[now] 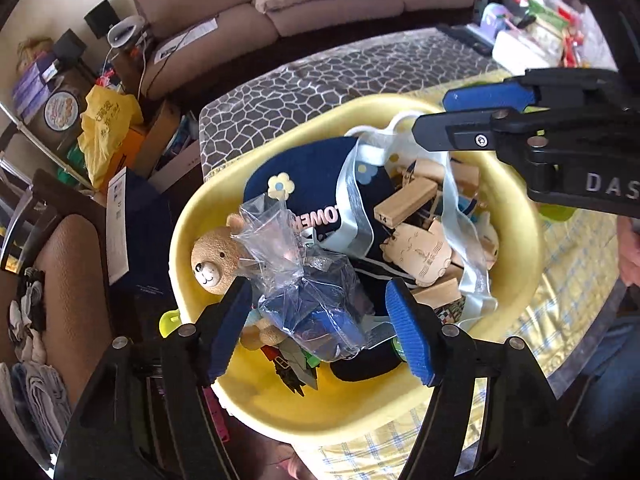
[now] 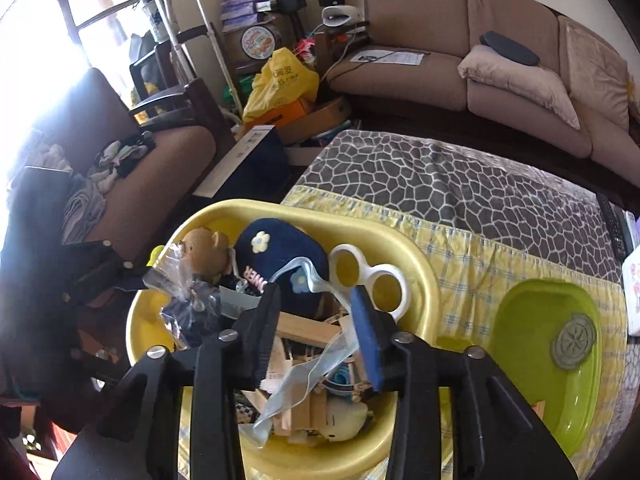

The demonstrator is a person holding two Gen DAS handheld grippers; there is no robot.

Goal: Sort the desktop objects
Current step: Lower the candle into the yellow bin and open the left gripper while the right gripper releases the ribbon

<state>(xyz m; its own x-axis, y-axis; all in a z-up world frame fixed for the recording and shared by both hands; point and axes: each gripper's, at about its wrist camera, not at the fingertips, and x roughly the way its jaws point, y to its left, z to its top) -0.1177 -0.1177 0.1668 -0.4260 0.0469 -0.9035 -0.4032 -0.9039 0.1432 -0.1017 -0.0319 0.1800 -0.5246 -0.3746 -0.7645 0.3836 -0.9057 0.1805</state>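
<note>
A yellow tub on the table holds mixed objects: a bear toy, a navy cap, wooden blocks, a pale blue ribbon and a clear plastic bag with a blue item. My left gripper is open with its fingers on either side of the bag, low in the tub. My right gripper is open over the tub, straddling the ribbon and wooden blocks. The right gripper also shows in the left wrist view.
A green tray with a grey round disc lies right of the tub on the yellow checked cloth. A white two-hole piece leans on the tub rim. Sofa, chair and floor clutter stand beyond the table.
</note>
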